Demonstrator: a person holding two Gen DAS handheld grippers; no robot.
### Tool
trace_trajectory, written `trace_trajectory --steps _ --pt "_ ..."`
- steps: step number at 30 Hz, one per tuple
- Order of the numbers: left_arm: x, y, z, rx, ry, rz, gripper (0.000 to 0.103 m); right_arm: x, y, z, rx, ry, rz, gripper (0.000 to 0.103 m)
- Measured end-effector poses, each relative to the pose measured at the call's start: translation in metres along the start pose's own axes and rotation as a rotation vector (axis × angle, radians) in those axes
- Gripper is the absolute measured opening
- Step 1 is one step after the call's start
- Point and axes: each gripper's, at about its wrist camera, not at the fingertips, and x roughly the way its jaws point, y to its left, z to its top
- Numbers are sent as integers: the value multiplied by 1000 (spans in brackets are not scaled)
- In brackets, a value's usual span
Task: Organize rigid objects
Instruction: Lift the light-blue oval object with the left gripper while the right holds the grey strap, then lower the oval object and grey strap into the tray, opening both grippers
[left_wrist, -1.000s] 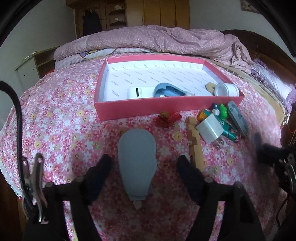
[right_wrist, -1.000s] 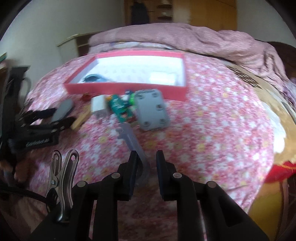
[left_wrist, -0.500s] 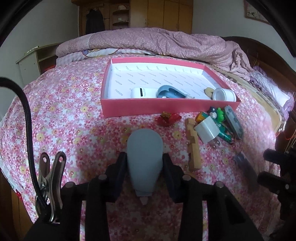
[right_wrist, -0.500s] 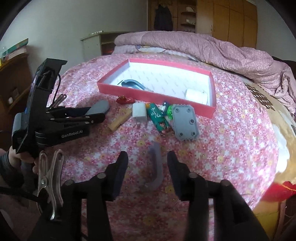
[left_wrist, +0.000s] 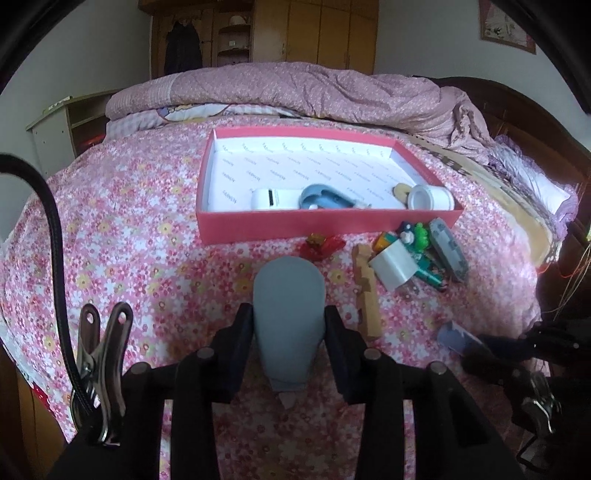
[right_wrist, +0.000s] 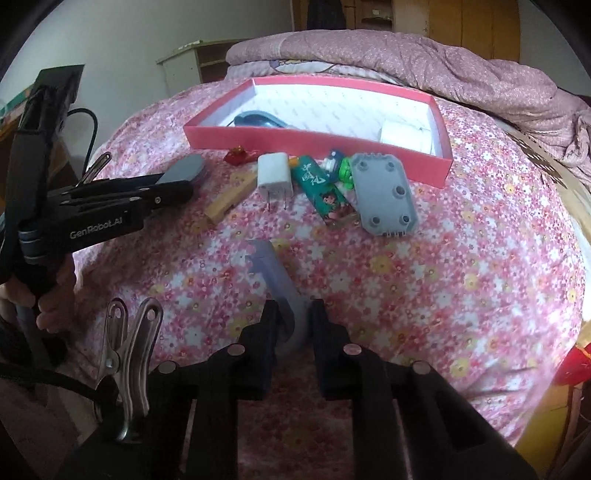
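Ahead of both my hand-held grippers, on the pink flowered bed cover (left_wrist: 110, 240), lies the shallow pink cardboard box with a white printed lining (left_wrist: 325, 223), already holding a few things. Nearer, just short of its front wall, loose pieces wait: a grey rounded-rectangle plastic plate with studs (right_wrist: 386, 194), a white plug-in charger cube (right_wrist: 274, 177), a notched pale wooden strip (left_wrist: 365, 291).

My left hand-held gripper (left_wrist: 289, 328) is clamped on the grey teardrop-shaped plastic piece (left_wrist: 290, 314), pads on its two long flanks. It looks stiff, light and smooth, so I judge it could slip forward; gripping at the widest part suits it.

My right hand-held gripper (right_wrist: 291, 321) has just been closing and now pinches the thin lavender curved plastic strip with a toothed end (right_wrist: 275, 275) near its lower end. It is probably light and slightly bendy.
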Motion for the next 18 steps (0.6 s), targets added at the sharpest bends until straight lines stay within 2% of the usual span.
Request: trace_trajectory --steps 9,18 --pt "-10 -1 15 1 -20 -12 40 -8 -8 11 22 -52 11 19" --pt "-3 0 46 7 -38 -5 40 -8 -10 47 3 -104 21 19"
